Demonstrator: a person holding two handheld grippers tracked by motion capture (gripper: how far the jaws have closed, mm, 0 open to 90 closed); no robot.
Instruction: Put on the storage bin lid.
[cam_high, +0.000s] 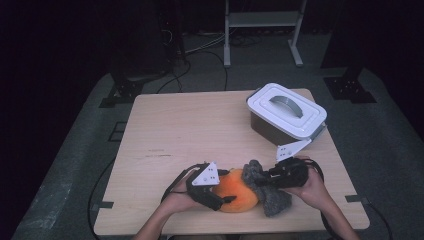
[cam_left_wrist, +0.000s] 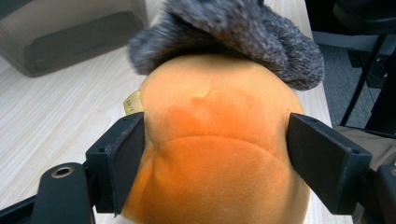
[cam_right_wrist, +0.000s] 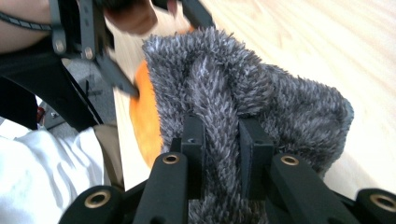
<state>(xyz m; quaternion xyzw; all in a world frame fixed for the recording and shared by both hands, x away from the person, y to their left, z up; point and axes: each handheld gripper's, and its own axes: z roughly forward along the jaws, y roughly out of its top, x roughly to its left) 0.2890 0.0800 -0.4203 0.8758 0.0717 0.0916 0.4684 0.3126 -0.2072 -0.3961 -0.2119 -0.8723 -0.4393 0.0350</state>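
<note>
Dark room, pale wood table (cam_high: 175, 130) on grey floor, both grippers on one plush toy.

Near the table's front edge lies an orange plush (cam_high: 239, 192) with a grey fuzzy part (cam_high: 267, 192). Left gripper (cam_high: 225, 199) has its jaws clamped against the orange body's sides; right gripper (cam_high: 265, 177) pinches a fold of the grey fur. A white-lidded box (cam_high: 286, 111) stands toward the far right corner, metal frame legs beyond.

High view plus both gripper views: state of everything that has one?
Left gripper: shut on the orange plush, fingers pressed to both its sides.
Right gripper: shut on a fold of the grey fuzzy fabric.
Orange plush: on the table, fabric draped over its far end.
Grey fuzzy fabric: bunched, pinched.
Storage box: lid on.
</note>
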